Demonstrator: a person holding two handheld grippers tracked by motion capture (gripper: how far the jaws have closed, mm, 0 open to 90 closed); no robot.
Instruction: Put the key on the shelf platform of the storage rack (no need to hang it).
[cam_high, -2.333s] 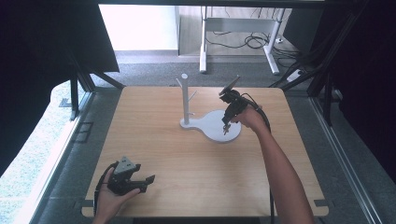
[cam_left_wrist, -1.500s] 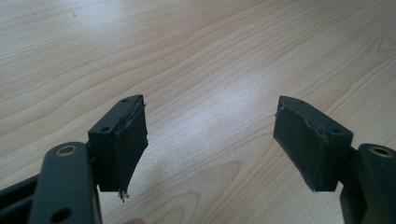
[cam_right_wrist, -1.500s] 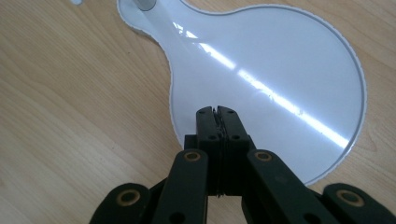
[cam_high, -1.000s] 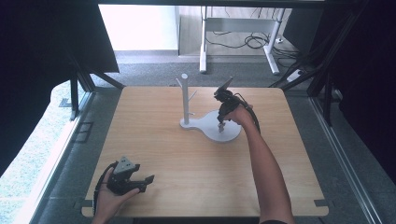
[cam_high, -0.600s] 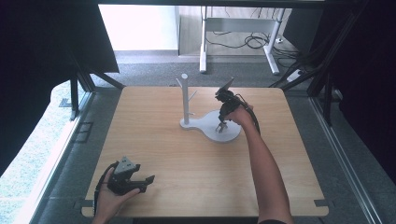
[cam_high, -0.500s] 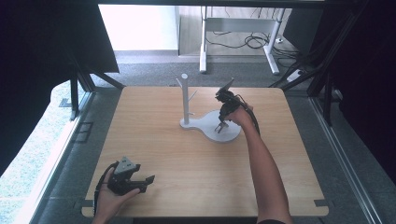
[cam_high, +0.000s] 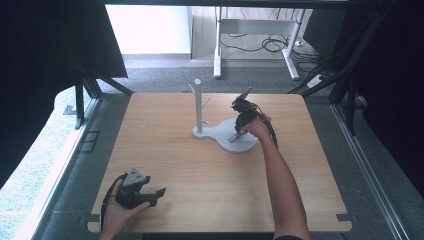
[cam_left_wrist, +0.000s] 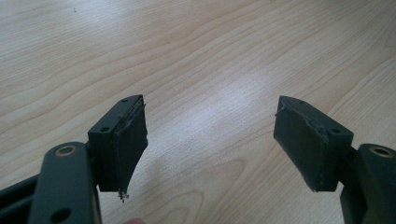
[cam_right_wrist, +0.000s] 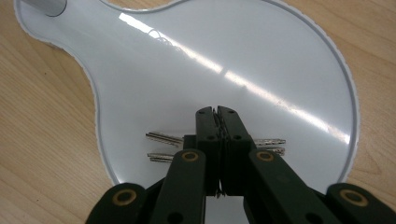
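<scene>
A white stand with a post (cam_high: 198, 107) and short pegs rises from a glossy white dish (cam_high: 220, 131) at mid-table. My right gripper (cam_high: 235, 138) points down onto that dish. In the right gripper view its jaws (cam_right_wrist: 216, 110) are pressed together across thin metal keys (cam_right_wrist: 163, 137), whose blades stick out on both sides just above the dish (cam_right_wrist: 210, 60). The part between the pads is hidden. My left gripper (cam_high: 159, 192) lies in a hand near the table's front left corner. Its jaws (cam_left_wrist: 210, 135) stand wide apart over bare wood, with nothing between them.
The wooden table (cam_high: 175, 150) carries the stand and dish. The post's foot (cam_right_wrist: 44, 4) sits at the dish's narrow end, away from the jaws. Dark frame legs (cam_high: 80, 105) and floor cables (cam_high: 270, 45) lie beyond the table edges.
The right hand has shifted slightly left over the dish since the earliest frame, with its jaws down at the dish throughout. The left hand has not moved.
</scene>
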